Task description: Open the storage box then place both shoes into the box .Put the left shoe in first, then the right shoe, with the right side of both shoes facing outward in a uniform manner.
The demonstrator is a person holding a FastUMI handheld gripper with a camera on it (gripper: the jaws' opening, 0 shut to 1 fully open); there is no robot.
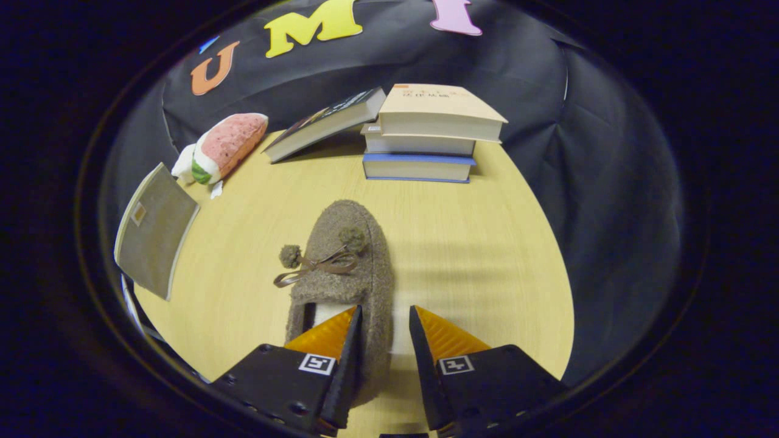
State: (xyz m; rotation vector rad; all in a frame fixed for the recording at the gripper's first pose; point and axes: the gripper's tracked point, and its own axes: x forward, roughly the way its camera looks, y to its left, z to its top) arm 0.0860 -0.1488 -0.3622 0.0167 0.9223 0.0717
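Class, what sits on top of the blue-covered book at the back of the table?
Two more books lie stacked on the blue-covered book, a tan-covered one topmost. The stack hides its cover. The gripper straddles the fuzzy brown slipper's side wall.

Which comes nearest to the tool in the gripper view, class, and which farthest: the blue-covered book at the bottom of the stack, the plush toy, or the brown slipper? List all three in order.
Measured from the tool:
1. Brown slipper: its side wall lies between the open fingers.
2. Plush toy: off to the left, at the table's far edge, by the booth wall.
3. Blue-covered book: beyond the slipper's toe. It and the toy are nearly too close to call.
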